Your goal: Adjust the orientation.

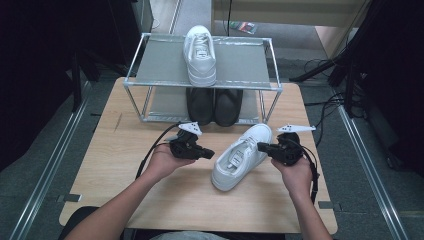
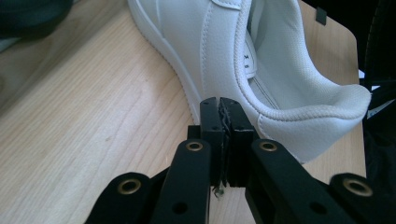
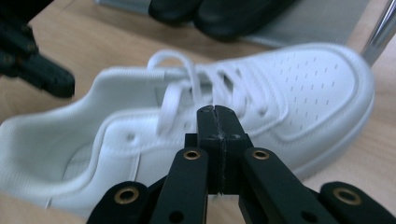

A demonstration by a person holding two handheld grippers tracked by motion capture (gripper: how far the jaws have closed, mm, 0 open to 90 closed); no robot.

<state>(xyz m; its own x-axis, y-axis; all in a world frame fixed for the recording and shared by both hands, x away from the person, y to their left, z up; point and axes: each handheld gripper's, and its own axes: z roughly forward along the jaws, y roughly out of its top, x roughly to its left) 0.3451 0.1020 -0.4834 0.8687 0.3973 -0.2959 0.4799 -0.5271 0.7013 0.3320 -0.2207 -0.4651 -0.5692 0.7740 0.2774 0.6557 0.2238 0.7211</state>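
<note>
A white sneaker (image 1: pixel 241 156) lies on the wooden tabletop (image 1: pixel 125 160), toe pointing toward one o'clock and heel toward seven o'clock, just in front of a metal shoe rack (image 1: pixel 150 60). The rack's top shelf carries the matching white sneaker (image 1: pixel 200 55), and a pair of black shoes (image 1: pixel 215 106) sits on the lower shelf.

A person holds a tool on each side of the loose sneaker. The left tool (image 1: pixel 209 154) is at the sneaker's nine o'clock, near the heel; the right tool (image 1: pixel 261 147) is at its three o'clock, beside the laces. In the left tool's own view (image 2: pixel 220 103) and the right tool's own view (image 3: pixel 217 112), the jaws are pressed together with nothing pinched.

Judging from this, closed jaws can only push the sneaker, not lift it. Uneven pressure from either side could spin it or slide it toward the tabletop's edge, and a loose lace could snag.
</note>
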